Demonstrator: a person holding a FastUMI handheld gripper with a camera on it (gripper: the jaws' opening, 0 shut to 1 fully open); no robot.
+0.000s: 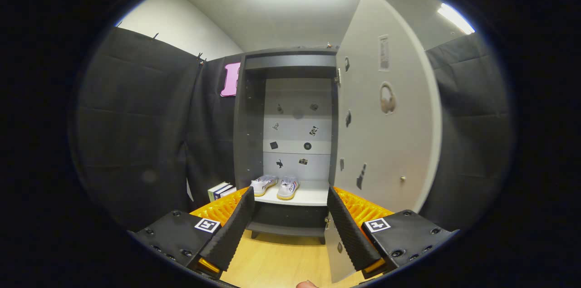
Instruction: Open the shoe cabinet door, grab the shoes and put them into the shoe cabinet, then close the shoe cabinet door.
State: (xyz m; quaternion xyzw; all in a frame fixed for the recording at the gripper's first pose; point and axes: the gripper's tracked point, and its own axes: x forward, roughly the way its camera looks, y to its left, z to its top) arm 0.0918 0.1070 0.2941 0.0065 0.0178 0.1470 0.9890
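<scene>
One cabinet (290, 143) stands ahead of the hand-held gripper (289, 229), and its door (386, 111) is swung open to the right, with the lower edge reaching just beside the right finger. Both shoes (278, 186) sit on the shelf (308, 195) inside, beyond the fingers. The fingers are spread wide and hold nothing. I think the risk is now in closing: the right finger may catch the door edge, or a push too hard may slam it.

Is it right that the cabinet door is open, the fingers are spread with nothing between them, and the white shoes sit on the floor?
Not quite. The gripper view shows the white shoes on the cabinet shelf, not the floor. The door is open, and the gripper is open and holds nothing.
</scene>
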